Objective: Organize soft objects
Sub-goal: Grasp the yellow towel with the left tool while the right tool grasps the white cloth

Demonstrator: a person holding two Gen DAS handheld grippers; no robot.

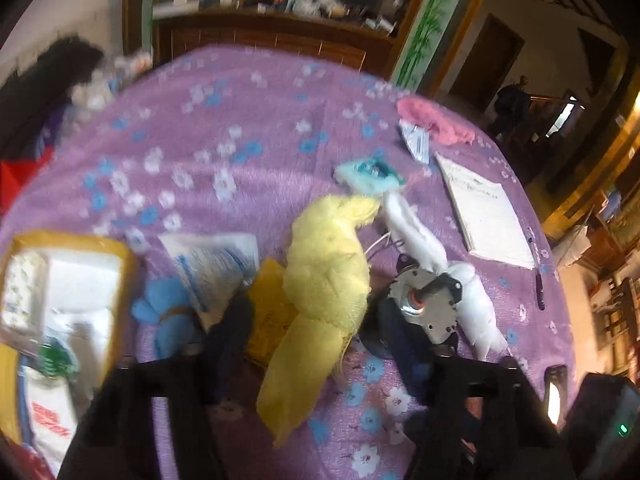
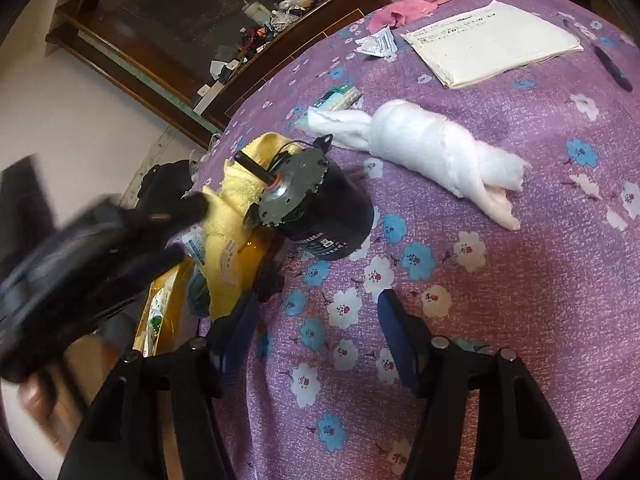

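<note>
A rolled yellow towel (image 1: 326,280) lies on the purple flowered bedspread (image 1: 224,128) between the fingers of my left gripper (image 1: 316,324), whose jaws stand wide apart around it. The towel also shows in the right wrist view (image 2: 236,192), with the left gripper (image 2: 176,228) blurred beside it. A rolled white towel (image 2: 436,148) lies further right, also seen in the left wrist view (image 1: 436,264). A pink cloth (image 1: 436,120) lies at the far edge. A blue cloth (image 1: 164,312) lies left. My right gripper (image 2: 320,340) is open and empty above the bedspread.
A black electric motor (image 2: 320,208) lies between the yellow and white towels. A yellow tray (image 1: 120,264) with packets stands at the left. A paper pad (image 2: 492,40), a pen (image 2: 612,64), a teal packet (image 1: 368,176) and a wooden headboard shelf (image 1: 272,28) lie beyond.
</note>
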